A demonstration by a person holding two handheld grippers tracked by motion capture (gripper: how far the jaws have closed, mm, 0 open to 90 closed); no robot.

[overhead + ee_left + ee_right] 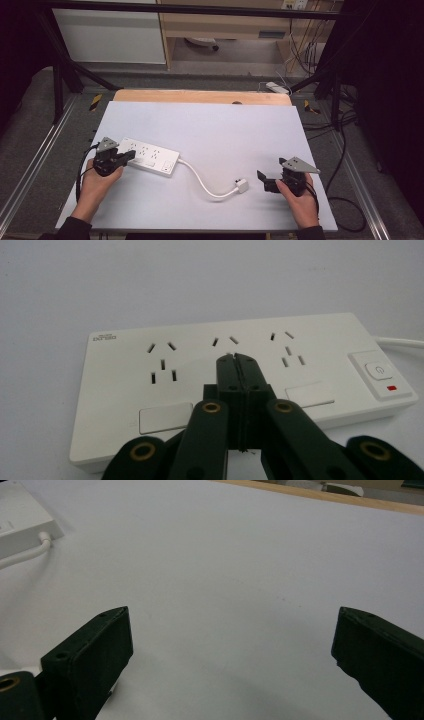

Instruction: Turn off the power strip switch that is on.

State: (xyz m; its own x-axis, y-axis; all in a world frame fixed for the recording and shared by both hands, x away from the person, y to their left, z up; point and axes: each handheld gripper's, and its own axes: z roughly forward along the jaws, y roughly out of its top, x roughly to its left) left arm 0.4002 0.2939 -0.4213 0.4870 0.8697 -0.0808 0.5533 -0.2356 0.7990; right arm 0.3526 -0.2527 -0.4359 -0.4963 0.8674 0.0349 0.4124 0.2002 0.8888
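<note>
A white power strip (150,156) lies flat on the white mat at the left, with three socket groups and a rocker switch (380,372) beside a red light. Its white cable (202,182) curves right to a white plug (242,186) lying loose on the mat. My left gripper (132,154) is shut, nothing between its jaws, with its tips (235,358) over the middle of the power strip (240,375); I cannot tell whether they touch it. My right gripper (270,169) stands wide open just right of the plug, its jaws (232,630) over bare mat. The strip's end (20,520) and cable (25,555) lie at the far left of that view.
The white mat (215,130) covers a wooden table whose far edge (200,96) shows at the back. Black frame bars (65,60) rise at both rear corners. Cables (345,150) and a white adapter (277,87) lie on the floor to the right and behind.
</note>
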